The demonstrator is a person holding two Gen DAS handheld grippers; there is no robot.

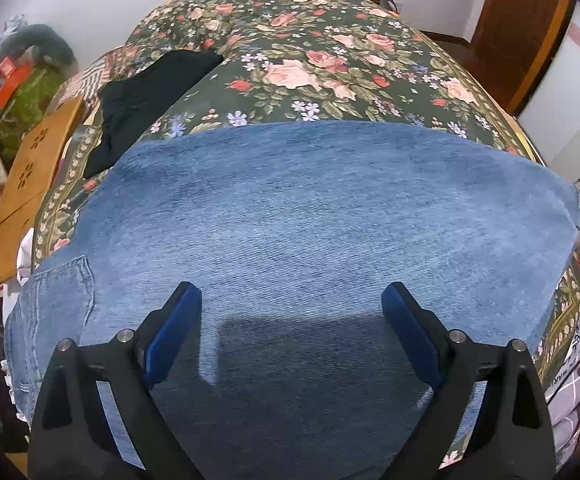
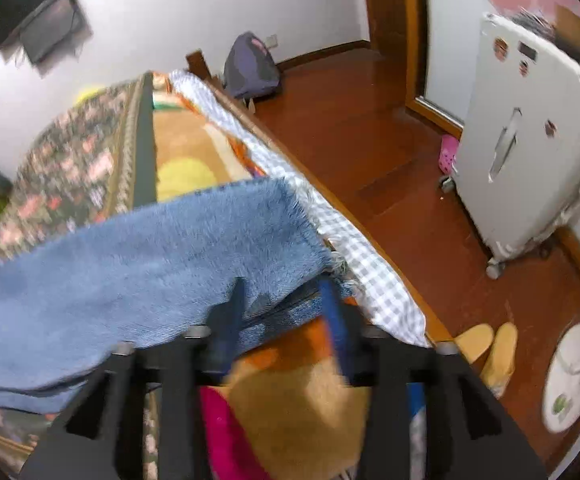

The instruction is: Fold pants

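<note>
Jeans (image 1: 310, 220) spread flat across the near part of the bed (image 1: 310, 60), on the bedspread; back pocket (image 1: 64, 284) at their left end. Dark garment (image 1: 146, 96) on the bed beyond, toward the left edge. Left gripper (image 1: 292, 308) above the jeans, fingers (image 1: 174, 332) wide apart. Right gripper (image 2: 286, 304) at the frayed hem (image 2: 330, 256), at the bed's right edge. Right of the bed: floor (image 2: 370, 140), backpack (image 2: 252, 68) at its far end, slippers (image 2: 486, 344) near, wheeled cabinet (image 2: 530, 140) further right.

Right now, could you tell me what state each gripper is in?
Left gripper: open, above the jeans, holding nothing.
Right gripper: closed on the frayed hem of the jeans.
</note>
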